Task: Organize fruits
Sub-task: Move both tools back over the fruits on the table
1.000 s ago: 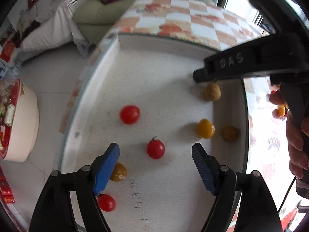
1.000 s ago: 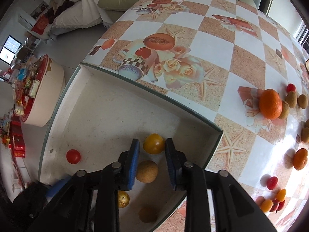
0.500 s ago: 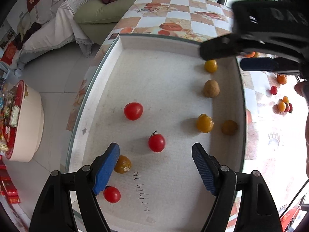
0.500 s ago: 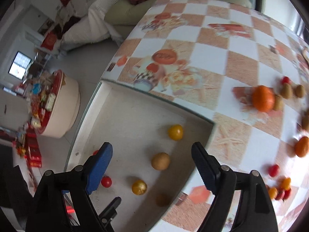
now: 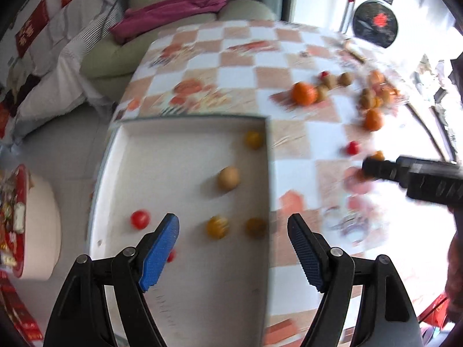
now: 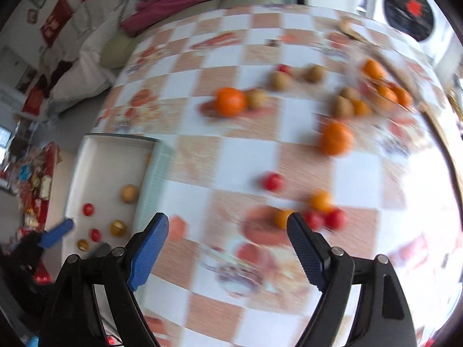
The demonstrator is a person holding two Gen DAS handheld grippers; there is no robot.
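A white tray (image 5: 185, 156) sits at the left edge of the checkered table and holds several small fruits: a red tomato (image 5: 140, 219), a tan round fruit (image 5: 228, 178), yellow tomatoes (image 5: 217, 227). My left gripper (image 5: 233, 248) is open and empty above the tray's near right side. My right gripper (image 6: 228, 245) is open and empty above the table, right of the tray (image 6: 98, 173). Loose fruit lies ahead of it: a red tomato (image 6: 272, 181), small orange and red ones (image 6: 321, 201), two oranges (image 6: 231, 101), tan fruits (image 6: 279, 80). Both views are blurred.
The right gripper's black body (image 5: 416, 177) shows at the right of the left wrist view. A green sofa with a magenta cloth (image 5: 170, 8) stands behind the table. A round white container (image 5: 31, 225) stands on the floor to the left.
My right gripper has let go of the yellow tomato in the tray, opened, and swung right over the table's loose fruit. My left gripper has pulled back and turned right.
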